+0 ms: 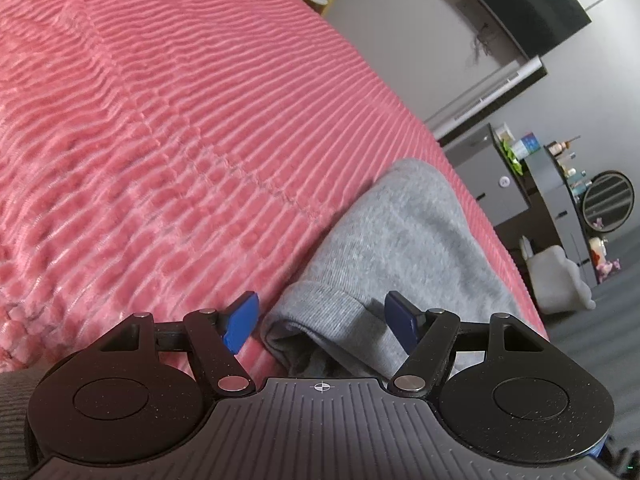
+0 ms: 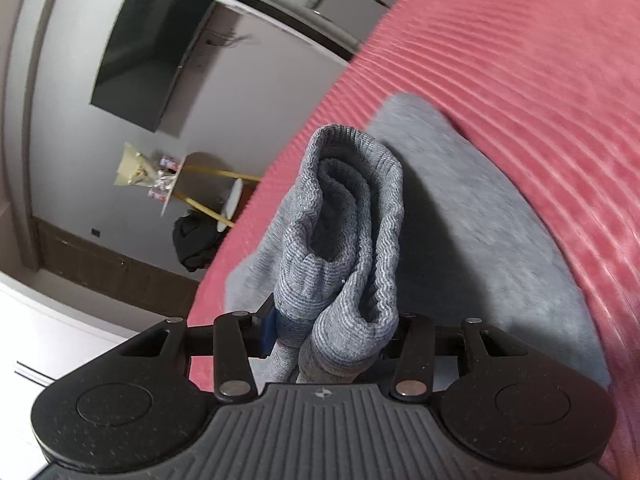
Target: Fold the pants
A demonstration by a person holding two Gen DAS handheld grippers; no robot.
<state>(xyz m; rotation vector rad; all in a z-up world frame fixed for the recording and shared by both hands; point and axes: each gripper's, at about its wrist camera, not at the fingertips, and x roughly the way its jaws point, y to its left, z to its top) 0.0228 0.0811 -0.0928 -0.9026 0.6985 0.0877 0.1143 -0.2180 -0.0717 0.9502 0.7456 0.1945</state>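
A: Status of the pants (image 2: pixel 460 216)?

B: Grey, on the pink bed (image 1: pixel 160 120). The right claw (image 2: pixel 332 336) is clamped on the bunched ribbed cuffs (image 2: pixel 344 216), raised off the cloth.

A: Left claw (image 1: pixel 320 320)?

B: Spread wide, straddling a cuff hem (image 1: pixel 320 312), gripping nothing.

A: Remaining?

B: Judged early: fold started, not laid flat.

No text, label, brand or number can be read in either view. The boxes and bottles on the far shelf (image 1: pixel 560 160) are too small and blurred to make out. Each gripper body bears only a small crosshair mark, with no lettering beside it.
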